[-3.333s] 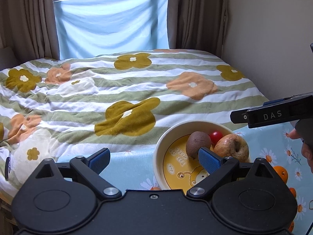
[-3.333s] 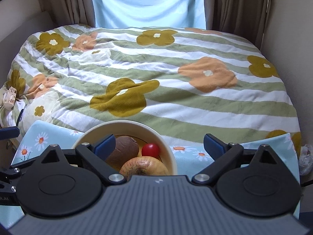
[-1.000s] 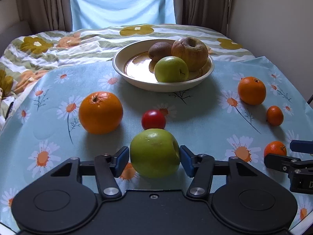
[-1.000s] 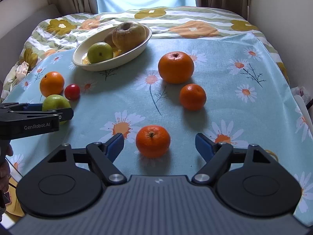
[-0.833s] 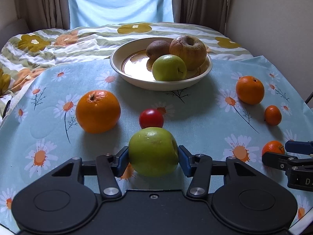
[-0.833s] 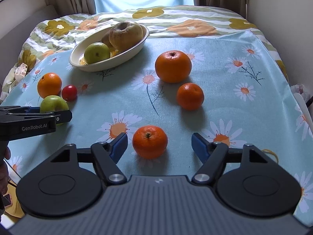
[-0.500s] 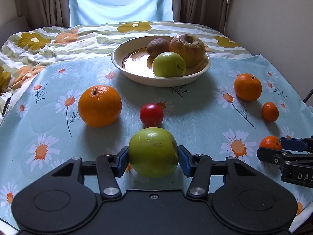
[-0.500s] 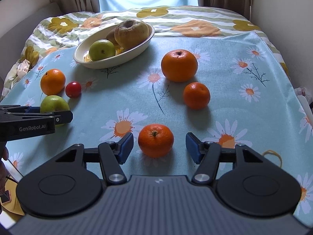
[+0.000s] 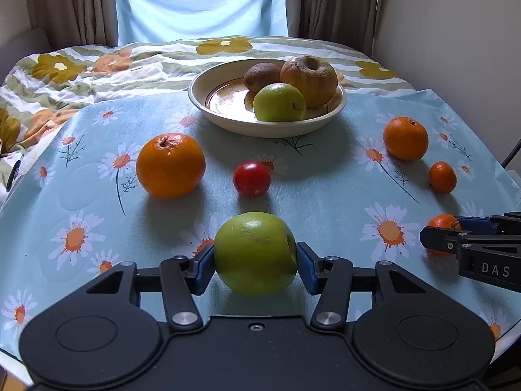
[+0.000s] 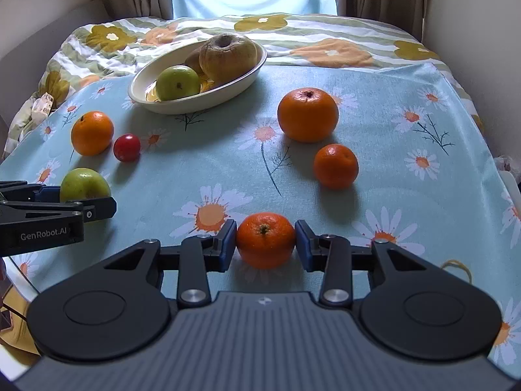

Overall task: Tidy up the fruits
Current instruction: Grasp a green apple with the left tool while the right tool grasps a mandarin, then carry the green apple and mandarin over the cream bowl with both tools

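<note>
My left gripper [image 9: 255,258] is shut on a green apple [image 9: 255,252] near the front of the blue daisy cloth; the apple also shows in the right wrist view [image 10: 85,184]. My right gripper [image 10: 265,241] is shut on a small tangerine [image 10: 265,239] resting on the cloth; it also shows in the left wrist view [image 9: 443,222]. A cream bowl [image 9: 208,89] at the back holds a green apple [image 9: 279,102], a wrinkled brown apple [image 9: 308,72] and a kiwi [image 9: 261,75].
Loose on the cloth: a large orange [image 9: 170,165], a red cherry tomato [image 9: 251,178], an orange [image 10: 307,114] and a tangerine [image 10: 335,166]. A flowered quilt [image 9: 97,65] lies behind. A wall [image 9: 456,16] stands on the right.
My right gripper's fingers have closed in from open until they touch the tangerine. My left gripper stays shut on the green apple, lifted slightly. Both views shifted a little.
</note>
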